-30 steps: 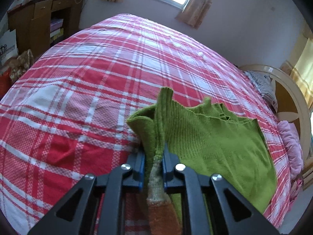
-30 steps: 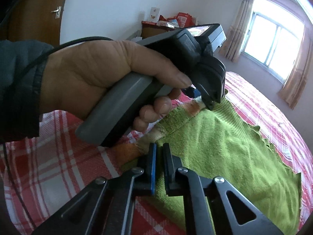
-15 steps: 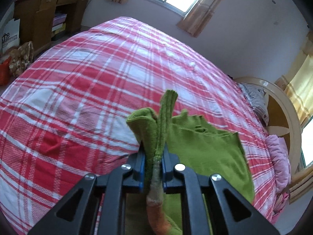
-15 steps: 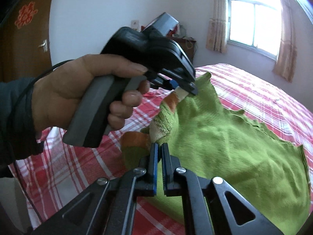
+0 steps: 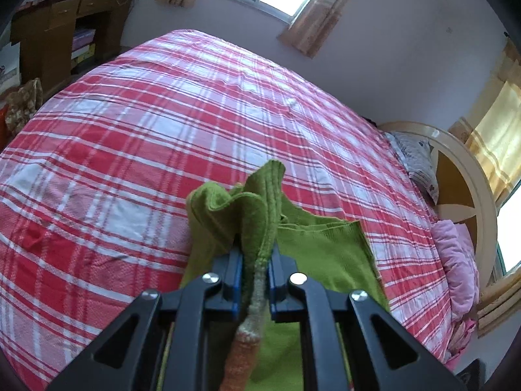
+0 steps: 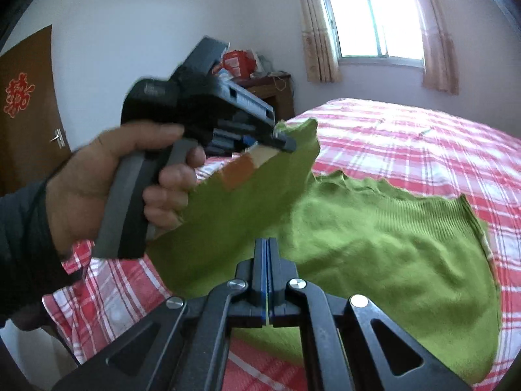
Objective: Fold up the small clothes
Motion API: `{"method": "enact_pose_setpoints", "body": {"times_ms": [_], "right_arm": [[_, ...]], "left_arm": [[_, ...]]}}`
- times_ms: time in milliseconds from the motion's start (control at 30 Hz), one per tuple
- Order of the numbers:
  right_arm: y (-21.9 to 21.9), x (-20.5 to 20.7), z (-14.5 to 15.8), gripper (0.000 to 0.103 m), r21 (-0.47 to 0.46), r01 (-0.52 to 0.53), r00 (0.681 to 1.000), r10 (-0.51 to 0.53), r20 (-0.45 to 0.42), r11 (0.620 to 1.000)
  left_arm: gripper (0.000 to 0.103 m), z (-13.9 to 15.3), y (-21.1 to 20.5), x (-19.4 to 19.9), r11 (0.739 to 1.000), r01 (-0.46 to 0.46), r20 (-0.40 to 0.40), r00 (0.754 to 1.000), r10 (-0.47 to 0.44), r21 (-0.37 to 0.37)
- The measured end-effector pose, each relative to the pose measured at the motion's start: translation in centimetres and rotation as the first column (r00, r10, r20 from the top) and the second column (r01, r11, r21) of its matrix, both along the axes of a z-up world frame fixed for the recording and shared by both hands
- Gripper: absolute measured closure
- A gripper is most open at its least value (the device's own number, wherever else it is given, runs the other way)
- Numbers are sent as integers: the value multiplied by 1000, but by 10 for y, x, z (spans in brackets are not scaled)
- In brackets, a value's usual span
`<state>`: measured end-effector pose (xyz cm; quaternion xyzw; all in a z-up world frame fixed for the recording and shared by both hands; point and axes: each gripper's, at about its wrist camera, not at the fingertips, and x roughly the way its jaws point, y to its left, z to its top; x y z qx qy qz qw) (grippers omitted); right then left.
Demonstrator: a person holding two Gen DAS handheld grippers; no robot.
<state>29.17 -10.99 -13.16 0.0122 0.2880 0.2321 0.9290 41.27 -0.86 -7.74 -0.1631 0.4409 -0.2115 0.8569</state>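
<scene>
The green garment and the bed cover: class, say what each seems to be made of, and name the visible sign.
Green garment: seemingly a soft knit, matte; fine ribbing runs across it, and its orange and cream edge looks fuzzy where the left gripper pinches it.
Bed cover: probably thin woven cotton, matte; a red and white plaid with small creases. Fibre cannot be confirmed.

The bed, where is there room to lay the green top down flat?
The red plaid bedspread lies bare between the green sweater and the wooden desk, and on toward the window wall. It is crowded by the headboard, where the pillows sit, and where the sweater already lies.
</scene>
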Motion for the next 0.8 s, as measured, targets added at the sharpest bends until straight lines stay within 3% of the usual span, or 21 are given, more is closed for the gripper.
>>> {"method": "enact_pose_setpoints", "body": {"times_ms": [67,133,167,200,433,567,667,800], "right_arm": [[-2,-3,-5,102,-6,21,1000,-21,9,1000],[1,-3,-13,87,-29,29,999,-29,-14,999],[5,-4,-17,48,-40,20,1000,-21,-19,999],[9,-7,-20,23,-40,4,1000,-4,-14,999],[79,-28,-25,23,-191,-70,995,81,54,979],[110,-23,-26,23,-197,-8,997,23,73,980],[132,-19,-33,23,-253,27,994,0,107,967],[157,-13,-42,23,-291,8,995,22,97,957]], "left_arm": [[91,3,-5,1,1000,16,-14,1000,-16,21],[91,5,-6,0,998,28,-18,999,-27,50],[91,5,-7,0,997,39,-26,999,-38,59],[91,5,-7,1,996,45,-36,998,-42,72],[91,6,-2,2,992,80,-74,995,-73,95],[91,7,-2,0,991,104,-84,992,-97,89],[91,5,-3,0,988,129,-95,988,-121,84],[91,5,-7,1,986,145,-95,986,-137,85]]}}
